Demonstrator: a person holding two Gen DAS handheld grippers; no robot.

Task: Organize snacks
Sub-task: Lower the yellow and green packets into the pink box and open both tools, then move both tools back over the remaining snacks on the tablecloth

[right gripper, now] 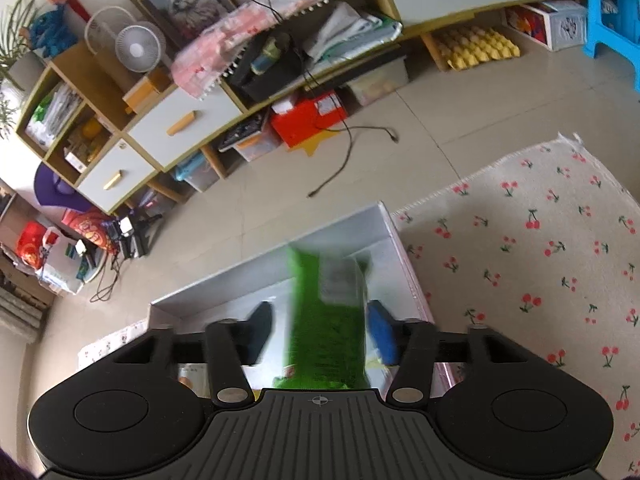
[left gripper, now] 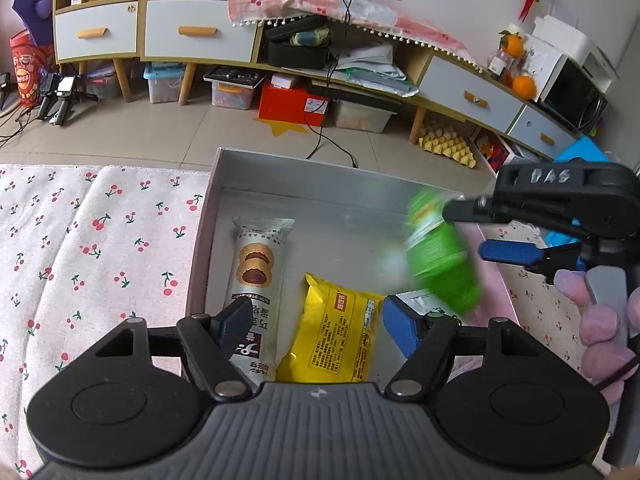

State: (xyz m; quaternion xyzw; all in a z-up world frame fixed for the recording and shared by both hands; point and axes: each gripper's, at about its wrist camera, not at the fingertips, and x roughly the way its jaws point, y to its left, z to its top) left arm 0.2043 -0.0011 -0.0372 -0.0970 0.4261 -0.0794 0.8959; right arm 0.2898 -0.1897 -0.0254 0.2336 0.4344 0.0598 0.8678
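A green snack packet, blurred by motion, is seen between the fingers of the right gripper, whose jaws are spread wide; whether a finger touches it cannot be told. In the left wrist view the packet is shown over the right part of the grey box, at the tip of the right gripper. Two snacks are laid flat on the box floor: a white biscuit packet near the left wall and a yellow packet just beside it. The left gripper is held wide open over these two, gripping nothing. The box is set on a cherry-print cloth.
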